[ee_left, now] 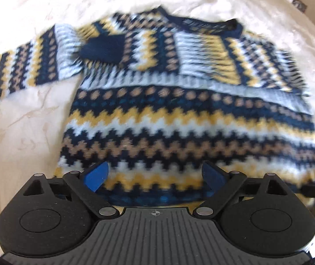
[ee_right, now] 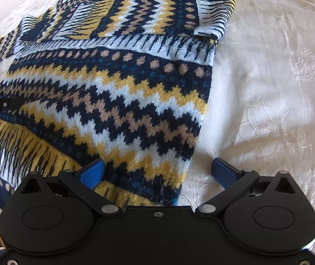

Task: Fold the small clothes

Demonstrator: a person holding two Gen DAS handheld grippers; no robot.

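- Left wrist view shows our left tool (ee_left: 155, 175) with its two blue fingers (ee_left: 97, 175) wide apart, and nothing is held between them.
- Just in front of this tool lies the sweater (ee_left: 157, 114), knitted in navy, yellow, white and tan zigzag bands; this picture is somewhat blurred.
- We see the sweater flat on the cream bedspread (ee_left: 25, 121), with its navy collar (ee_left: 210, 25) at the far end and its hem close to us.
- One sleeve (ee_left: 25, 70) stretches out to the left over the bedspread; the other sleeve (ee_left: 203, 55) is folded across the chest.
- From the right wrist view, our right tool (ee_right: 158, 170) also has its fingers spread apart and grips nothing.
- Its left finger (ee_right: 92, 172) is over the knit, and its right finger (ee_right: 222, 172) is over the bare bedspread (ee_right: 267, 88), so the sweater's side edge (ee_right: 199, 119) passes between them.
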